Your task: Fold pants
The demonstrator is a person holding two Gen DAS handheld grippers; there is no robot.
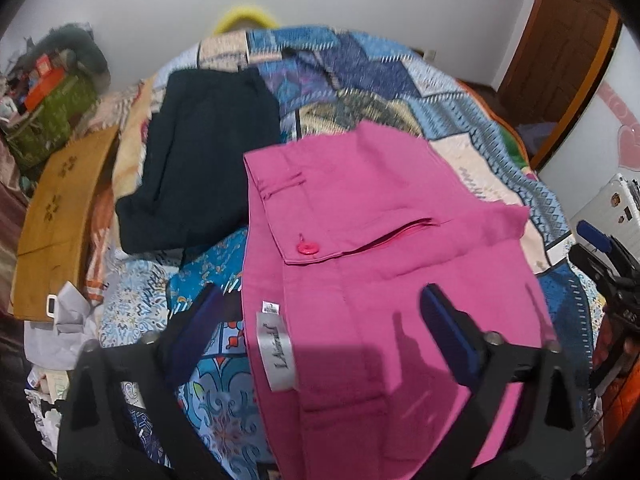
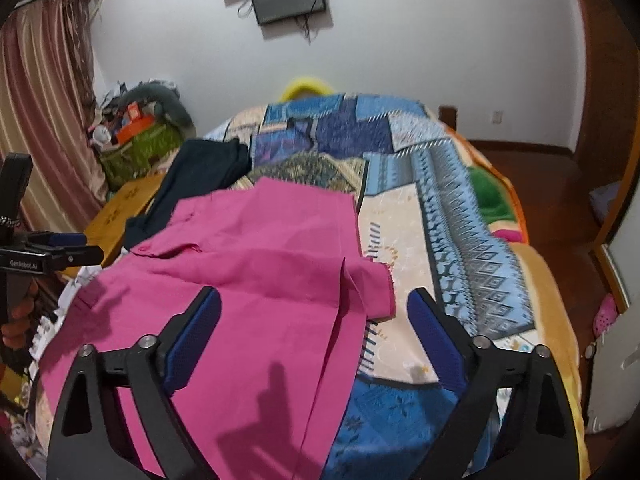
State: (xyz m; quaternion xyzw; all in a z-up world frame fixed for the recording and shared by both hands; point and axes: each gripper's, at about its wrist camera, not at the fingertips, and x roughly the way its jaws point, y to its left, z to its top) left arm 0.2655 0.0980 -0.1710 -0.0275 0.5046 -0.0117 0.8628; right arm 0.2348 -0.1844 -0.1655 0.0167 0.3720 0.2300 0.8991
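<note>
Both tongs — left [image 1: 320, 332], right [image 2: 316, 334] — spread wide, empty, above pink pants [image 1: 380, 240] on bed [image 2: 460, 208]; risk — single-layer pinch drags fold askew.

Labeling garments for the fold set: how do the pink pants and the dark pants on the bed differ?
The pink pants lie near, under both open grippers; the dark pants lie farther back to the left. The pink pants show a button, a pocket flap and a label; the dark pants show no details. The pink pants overlap the dark pants' near corner. Both lie flat on the patterned bedspread.
</note>
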